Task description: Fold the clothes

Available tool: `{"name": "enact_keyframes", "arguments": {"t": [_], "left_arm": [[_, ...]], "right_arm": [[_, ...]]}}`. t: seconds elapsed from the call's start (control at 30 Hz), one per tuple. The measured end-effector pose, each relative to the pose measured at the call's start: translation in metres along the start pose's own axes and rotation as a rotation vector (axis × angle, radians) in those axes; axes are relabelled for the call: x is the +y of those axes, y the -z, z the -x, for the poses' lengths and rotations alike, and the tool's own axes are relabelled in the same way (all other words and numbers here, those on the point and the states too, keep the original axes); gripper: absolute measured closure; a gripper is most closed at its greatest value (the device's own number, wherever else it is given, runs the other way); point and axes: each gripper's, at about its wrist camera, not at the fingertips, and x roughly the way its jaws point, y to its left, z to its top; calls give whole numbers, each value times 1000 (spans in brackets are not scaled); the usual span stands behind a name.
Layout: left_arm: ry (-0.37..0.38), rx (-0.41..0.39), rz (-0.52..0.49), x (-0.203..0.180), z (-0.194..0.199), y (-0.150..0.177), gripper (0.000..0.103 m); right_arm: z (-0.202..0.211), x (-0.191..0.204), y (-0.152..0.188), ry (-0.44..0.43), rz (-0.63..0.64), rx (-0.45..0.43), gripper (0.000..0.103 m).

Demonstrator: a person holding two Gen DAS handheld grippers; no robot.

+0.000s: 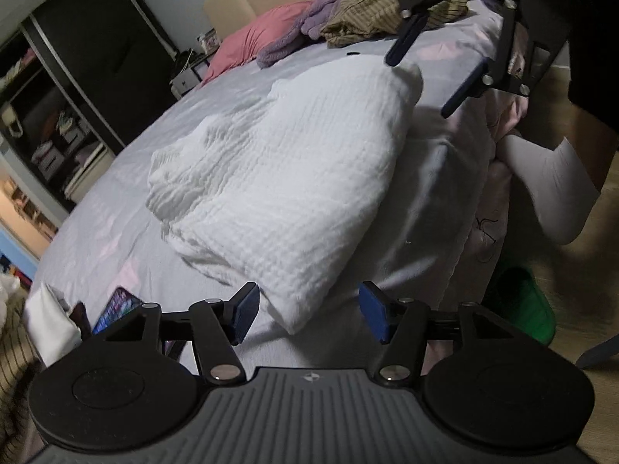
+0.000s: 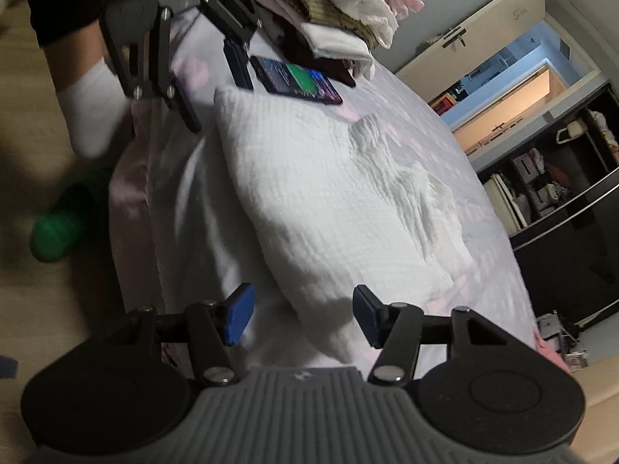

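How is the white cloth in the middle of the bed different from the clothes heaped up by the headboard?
The white cloth is folded into one flat, thick bundle; the heap of clothes is loose and crumpled. The white cloth is one plain colour, while the heap of clothes mixes purple, striped tan and white pieces. The white cloth lies between the left gripper and right gripper, both open; the heap of clothes sits far off. Both rest on the same bedsheet.
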Motion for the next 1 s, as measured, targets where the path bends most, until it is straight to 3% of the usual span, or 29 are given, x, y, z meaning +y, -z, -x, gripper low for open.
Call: {"name": "enact_keyframes", "arguments": {"t": [0.13,0.3,0.43,0.5,0.53,0.57,0.73,1.0], "left_arm": [[25,4,83,10,-2,2,48],[37,2,148,17,-5,0,48],[78,-3,213,25,-4,-4,58],[88,-8,234,28,-3,-6,60],[88,-11,240,29,-2,-7,63],[88,-9,248,30,-2,-7,68],[118,-12,311,38,-1,-11,96],[256,-55,431,61,37,-25,98]], "right_arm": [[-4,-2,9,33,-44,37,42],[-14,5,11,89,5,56,42],[-28,8,11,131,14,83,42],[-31,5,11,130,-10,78,50],[-31,3,11,127,-24,69,78],[-31,2,10,125,-30,63,82],[-21,-10,10,90,-75,46,86],[26,-52,15,-30,-226,31,88]]}}
